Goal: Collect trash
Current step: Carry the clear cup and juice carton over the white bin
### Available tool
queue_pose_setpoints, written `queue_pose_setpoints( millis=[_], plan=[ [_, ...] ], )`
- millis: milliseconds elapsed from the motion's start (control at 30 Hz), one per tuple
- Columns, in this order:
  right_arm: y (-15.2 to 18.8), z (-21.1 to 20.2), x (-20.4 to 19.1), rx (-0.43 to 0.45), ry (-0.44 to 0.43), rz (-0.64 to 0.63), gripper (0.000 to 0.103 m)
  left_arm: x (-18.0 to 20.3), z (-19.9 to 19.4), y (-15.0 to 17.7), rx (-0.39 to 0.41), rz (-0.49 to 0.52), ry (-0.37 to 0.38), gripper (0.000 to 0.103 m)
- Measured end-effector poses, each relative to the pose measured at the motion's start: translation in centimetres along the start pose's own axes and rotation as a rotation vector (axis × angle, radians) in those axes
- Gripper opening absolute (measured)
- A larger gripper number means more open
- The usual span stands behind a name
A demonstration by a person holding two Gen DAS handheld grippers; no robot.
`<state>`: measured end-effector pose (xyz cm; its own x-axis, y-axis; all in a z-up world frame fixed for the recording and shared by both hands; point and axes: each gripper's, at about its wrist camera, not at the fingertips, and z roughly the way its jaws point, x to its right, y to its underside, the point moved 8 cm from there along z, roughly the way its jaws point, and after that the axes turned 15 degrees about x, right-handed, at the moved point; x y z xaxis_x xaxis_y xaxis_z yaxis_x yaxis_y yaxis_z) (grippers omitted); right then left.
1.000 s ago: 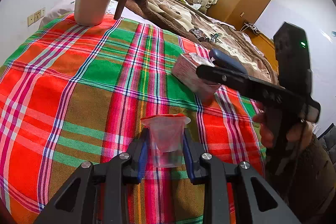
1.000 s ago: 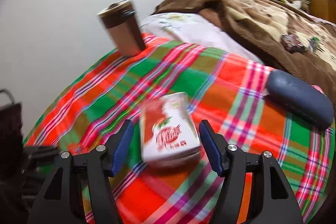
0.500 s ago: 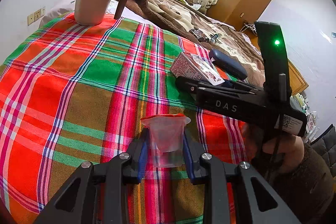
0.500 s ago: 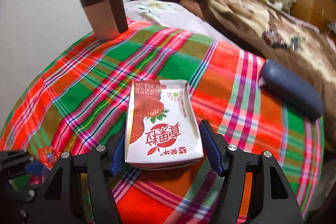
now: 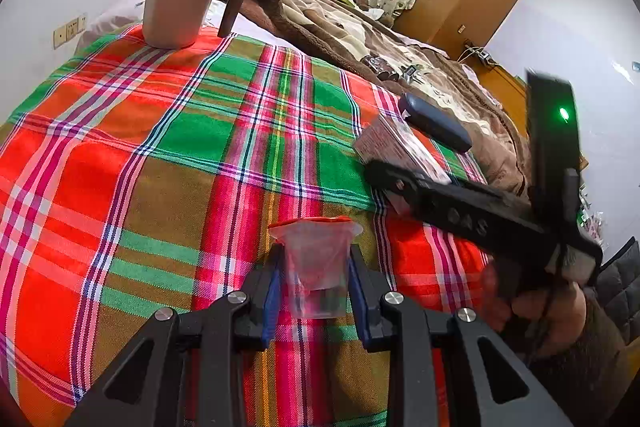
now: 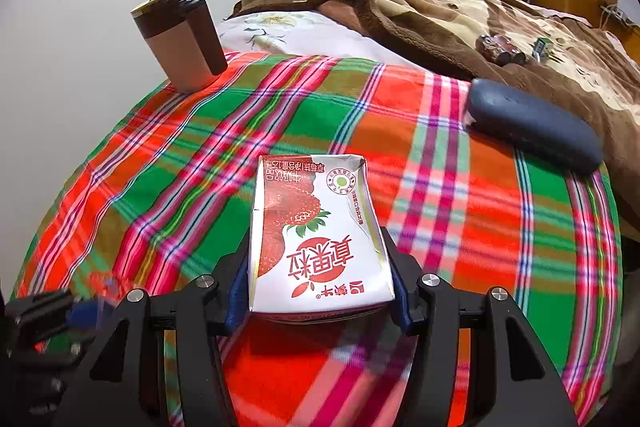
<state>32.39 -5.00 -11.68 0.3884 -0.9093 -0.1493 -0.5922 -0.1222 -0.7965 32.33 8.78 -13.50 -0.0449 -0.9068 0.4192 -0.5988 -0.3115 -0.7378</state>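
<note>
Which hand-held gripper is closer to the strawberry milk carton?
Right. The right hand-held gripper has the strawberry milk carton between its closing jaws. The left hand-held gripper, off to the carton's left, grips a small plastic cup.

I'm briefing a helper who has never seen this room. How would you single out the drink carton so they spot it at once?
Find the bright plaid cloth. Near its front edge, between the pads of the closing right gripper, lies the drink carton. It is the only white box, printed with red strawberries, unlike the brown mug and the dark blue case farther back.
</note>
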Motion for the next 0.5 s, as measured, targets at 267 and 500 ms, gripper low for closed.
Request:
queue_pose_setpoints(
  millis=[267, 500],
  plan=[
    [1.6, -2.7, 0.5, -0.001, 0.017, 0.059, 0.057, 0.0, -0.6, 0.1, 0.013, 0.014, -0.033, 0.029],
    [2.3, -5.5, 0.8, 0.023, 0.021, 0.088, 0.057, 1.3, -2.7, 0.7, 0.036, 0.073, -0.066, 0.029]
  ],
)
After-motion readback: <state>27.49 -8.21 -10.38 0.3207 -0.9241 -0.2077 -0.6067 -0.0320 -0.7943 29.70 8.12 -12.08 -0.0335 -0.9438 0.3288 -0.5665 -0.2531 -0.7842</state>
